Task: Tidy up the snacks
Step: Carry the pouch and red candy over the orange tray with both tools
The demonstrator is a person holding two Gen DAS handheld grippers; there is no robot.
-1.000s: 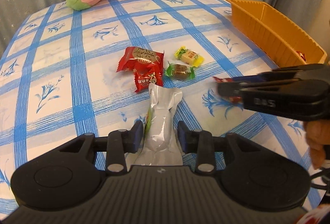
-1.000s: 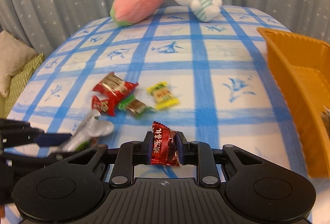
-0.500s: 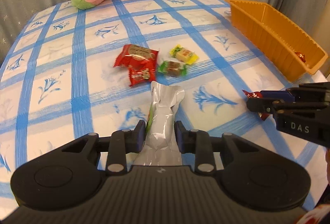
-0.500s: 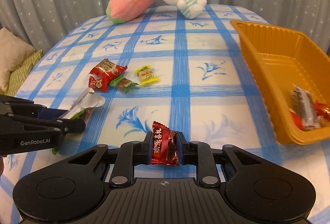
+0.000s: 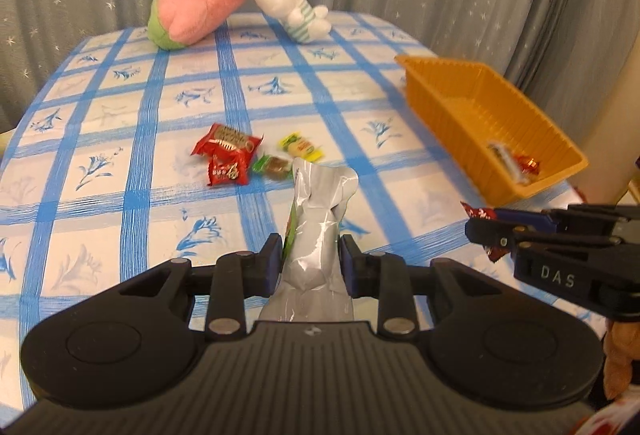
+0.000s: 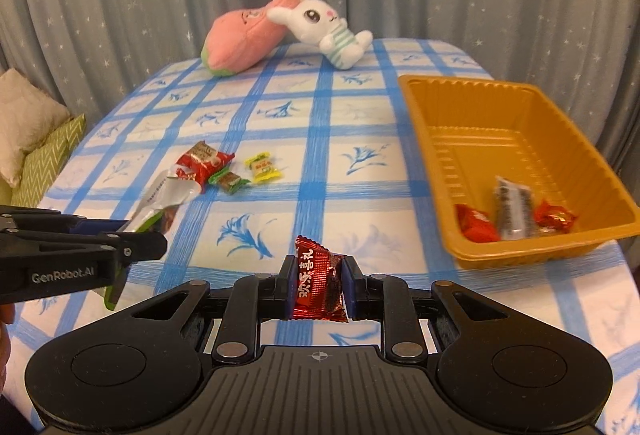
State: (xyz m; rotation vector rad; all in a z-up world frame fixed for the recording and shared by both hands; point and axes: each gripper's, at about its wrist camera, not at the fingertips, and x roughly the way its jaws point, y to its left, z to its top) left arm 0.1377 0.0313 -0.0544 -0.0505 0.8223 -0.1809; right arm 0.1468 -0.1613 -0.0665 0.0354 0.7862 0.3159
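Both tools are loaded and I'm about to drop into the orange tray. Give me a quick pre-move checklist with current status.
1. Right tool shut on red candy: ok.
2. Left tool shut on silver packet: ok.
3. Orange tray has free floor; three snacks sit at its near end: ok.
4. Either tool over the tray: not ok, both are short of it.
5. Table cleared: not ok, four snacks remain.
6. Grip firmness: cannot tell.

I read "DAS" in pale capitals on the black plastic side of the right gripper. "GenRobot.AI" stands in white on the black side of the left gripper. The small red foil candy packet clamped in my right gripper carries white Chinese characters I cannot make out.
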